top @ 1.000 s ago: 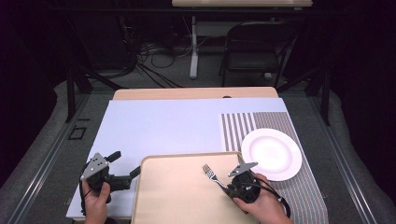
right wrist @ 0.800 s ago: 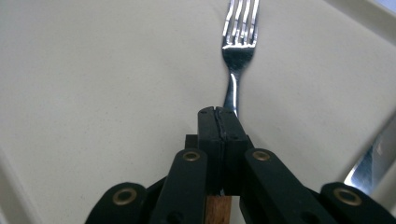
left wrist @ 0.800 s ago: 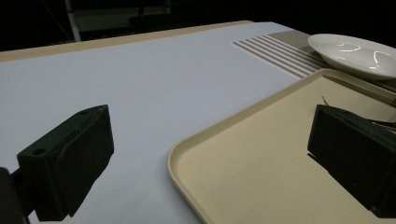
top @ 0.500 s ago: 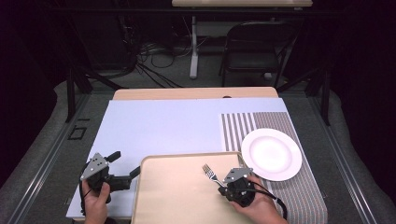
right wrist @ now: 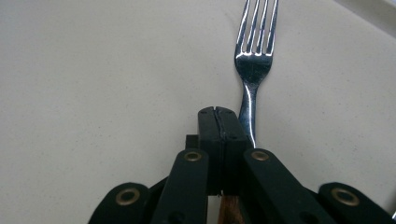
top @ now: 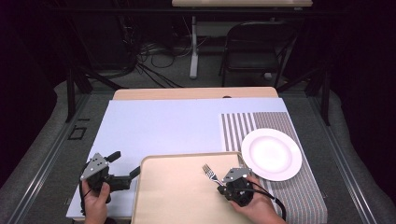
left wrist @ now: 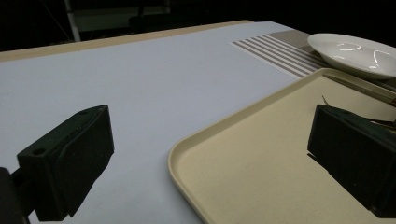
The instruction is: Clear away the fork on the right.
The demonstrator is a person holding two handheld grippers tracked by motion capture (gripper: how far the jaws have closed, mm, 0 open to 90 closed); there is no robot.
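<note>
Seemingly clamped on the wood-toned handle of a shiny metal fork (right wrist: 253,56), the right gripper (right wrist: 218,122) is seen with its black jaws pressed together, though the handle is mostly hidden beneath them, so the hold is judged rather than confirmed. The fork is laid on a beige plastic tray (top: 173,196), its tines pointed away from the jaws and its neck emerging just to one side of the closed tips. A slip is risked: with so narrow a purchase so far back on the handle, the heavy tined end could be swung downward or twisted free when lifted. A round white plate (top: 271,154) is set on a striped placemat (top: 243,125) nearby. The left gripper (left wrist: 210,158) is held wide open and empty astride the tray's near corner.
</note>
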